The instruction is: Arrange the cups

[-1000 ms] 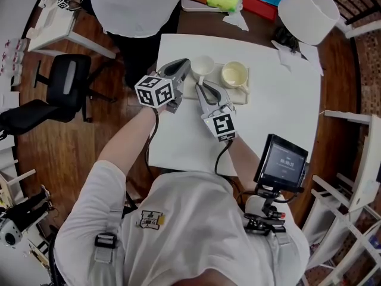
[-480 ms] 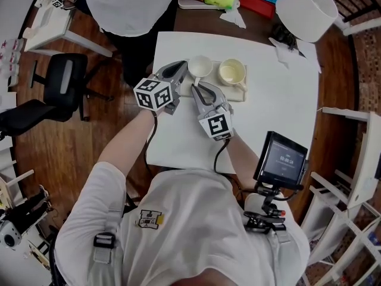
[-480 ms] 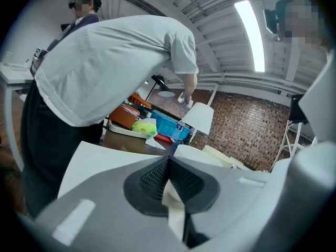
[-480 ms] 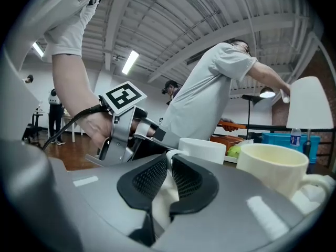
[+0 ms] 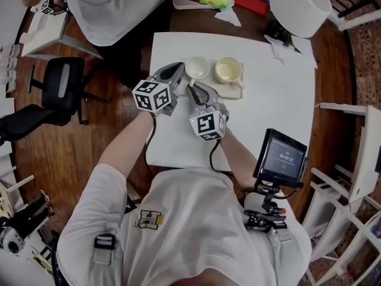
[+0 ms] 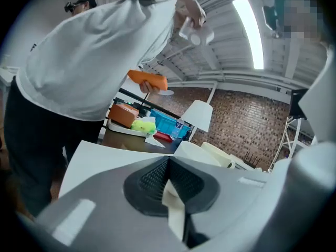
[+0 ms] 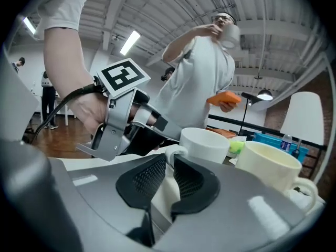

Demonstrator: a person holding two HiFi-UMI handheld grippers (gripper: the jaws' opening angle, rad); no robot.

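On the white square table (image 5: 274, 94), left to right: left gripper (image 5: 178, 70), fingers seemingly closed on nothing, just beside the round white ceramic cup (image 5: 197, 68) standing on a pale flat tray (image 5: 235, 93); right gripper (image 5: 191, 90), fingers opening with that cup's handle between them; glossy cream mug (image 5: 228, 70) close alongside on the same tray. Farther right, beyond the table, a white lampshade (image 5: 299, 8).

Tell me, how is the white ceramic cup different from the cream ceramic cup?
The white ceramic cup is bright white; the cream ceramic cup is yellowish. The white cup's handle sits between the right gripper's opening jaws; the cream cup's handle is free. Both stand upright.
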